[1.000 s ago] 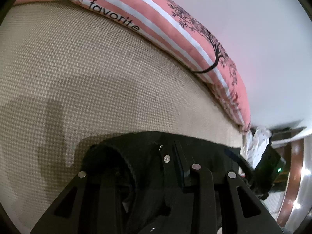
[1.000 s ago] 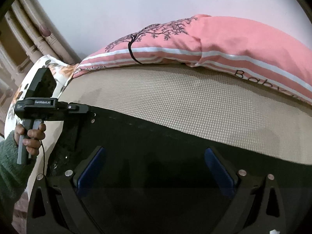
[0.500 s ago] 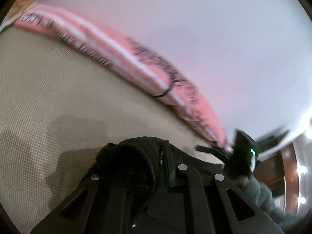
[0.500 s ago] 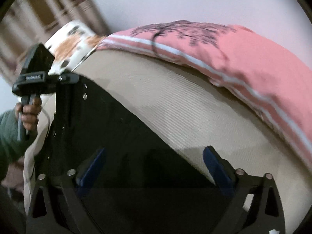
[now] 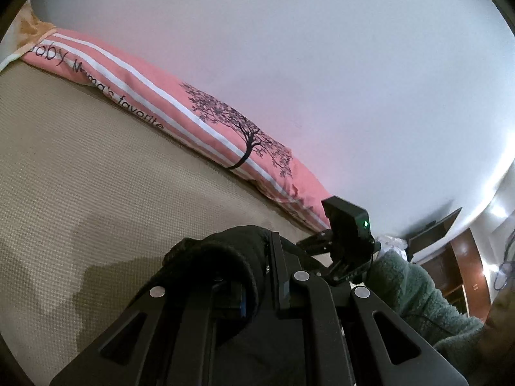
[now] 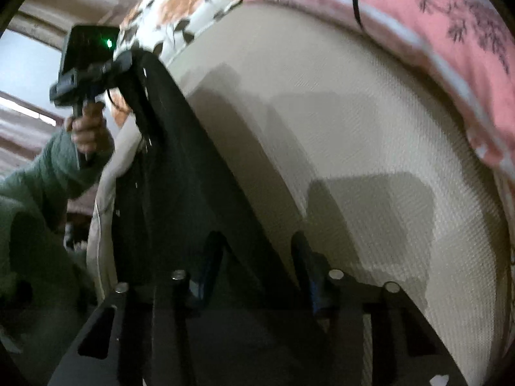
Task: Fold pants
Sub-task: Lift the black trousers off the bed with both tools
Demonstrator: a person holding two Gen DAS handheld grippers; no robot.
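The bed with its beige woven cover carries the whole scene, and a long pink pillow lies along its far side against the wall. The black pants stretch over the near left part of the bed, from the right claw up to the left claw, so their long axis runs from the bottom of the right wrist view up towards its upper left; which end is the waist I cannot say for sure, though the thick rolled hem in the left wrist view looks like a waistband or a cuff. The cloth seems soft, limp and rather light, with some thickness like fleece or knit; it will sag and slide wherever it is not held, and it will not break. In my judgement the good places to hold it are the corners or the firm hems at both ends, so that the cloth hangs as one flat sheet between two holds. The left claw is closed tight on a bunched hem of the pants and holds it lifted above the cover. The right claw is closing at this moment, with the dark cloth between its blue fingers; whether the pads already press on it, I cannot tell.
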